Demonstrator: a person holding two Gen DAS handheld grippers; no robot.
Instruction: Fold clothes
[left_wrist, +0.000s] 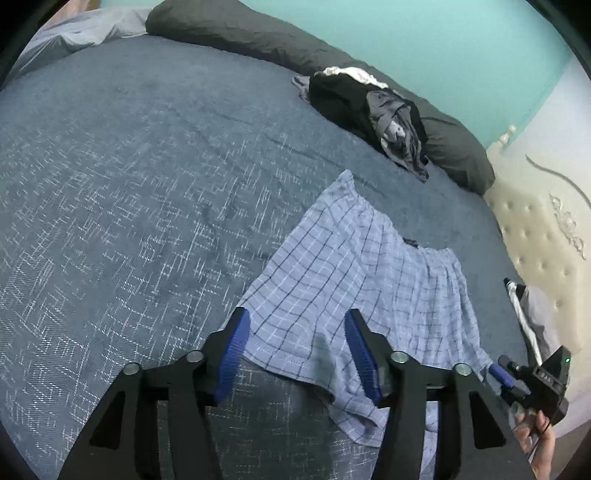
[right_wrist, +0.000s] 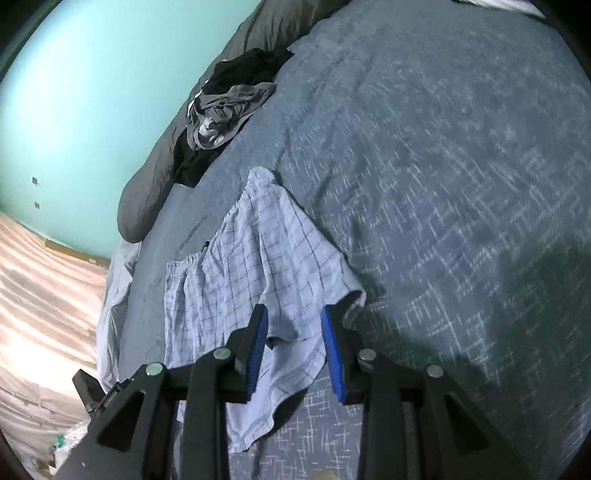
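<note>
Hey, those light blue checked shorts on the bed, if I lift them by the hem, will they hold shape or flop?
The checked shorts will probably flop: the fabric already lies in soft folds and a raised ridge on the bedspread. They look thin, so likely light. The gathered waistband may bunch. Both the left claw and right claw stand open over the hem, so lifting two points should limit sagging.

A pair of light blue checked shorts (left_wrist: 354, 273) lies spread on a dark blue patterned bedspread (left_wrist: 129, 184), its gathered waistband at the far end and its hemmed leg openings at the near end, rumpled and partly lifted. Well beyond it, a crumpled heap of black and grey clothes (left_wrist: 376, 110) rests against a long dark pillow (left_wrist: 240, 33).
</note>
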